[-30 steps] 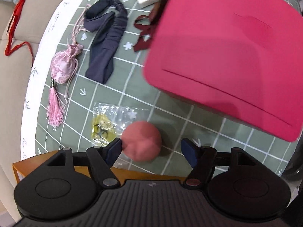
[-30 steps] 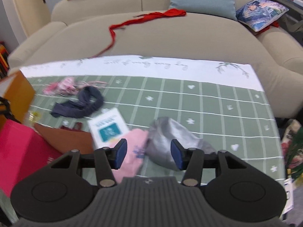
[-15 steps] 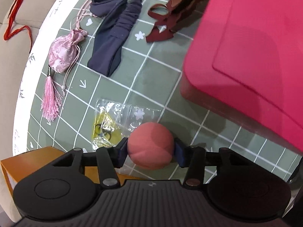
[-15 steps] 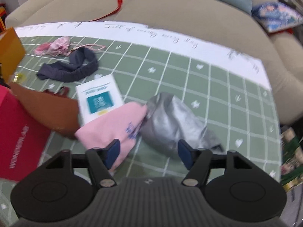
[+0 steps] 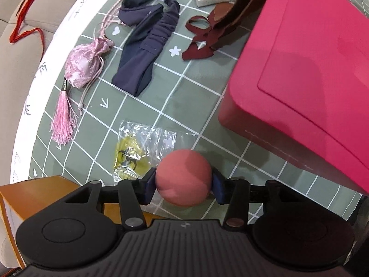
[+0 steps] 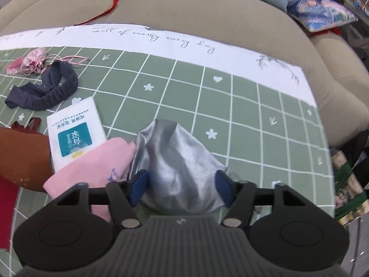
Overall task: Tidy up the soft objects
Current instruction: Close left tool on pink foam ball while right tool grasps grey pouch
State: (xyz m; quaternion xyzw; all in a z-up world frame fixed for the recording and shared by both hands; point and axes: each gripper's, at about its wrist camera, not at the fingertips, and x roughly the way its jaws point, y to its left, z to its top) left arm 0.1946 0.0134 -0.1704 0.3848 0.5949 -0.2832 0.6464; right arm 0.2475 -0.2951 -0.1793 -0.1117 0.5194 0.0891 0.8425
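- Left gripper (image 5: pixel 183 185): points down at the bench (image 5: pixel 184 87); its fingers (image 5: pixel 147 188) are closed on the pink foam ball (image 5: pixel 183 181), one pad pressed to each side. The ball sits just above the green checked cloth, beside a clear plastic packet (image 5: pixel 143 149).
- Right gripper (image 6: pixel 182 187): angled down over the silver satin pouch (image 6: pixel 175 161); its jaws have just been closing, with the pouch between them. Whether the pads already press the fabric cannot be told.
- Step in hand, as judged: pick-up of two soft items at once, ball secured, pouch being taken.
- Container: the magenta box (image 5: pixel 299 73) stands near the ball, a likely destination; its opening is not visible.
- Items still loose on the bench: navy headband (image 5: pixel 147 46), pink tassel pouch (image 5: pixel 83 65), maroon strap (image 5: pixel 200 41), pink cloth (image 6: pixel 92 166), white tissue pack (image 6: pixel 73 133).
- Next move calls for: a firm close on the slippery satin, gathering enough fabric to lift clear of the pink cloth touching it; then carrying the ball to the box without squeezing it out.
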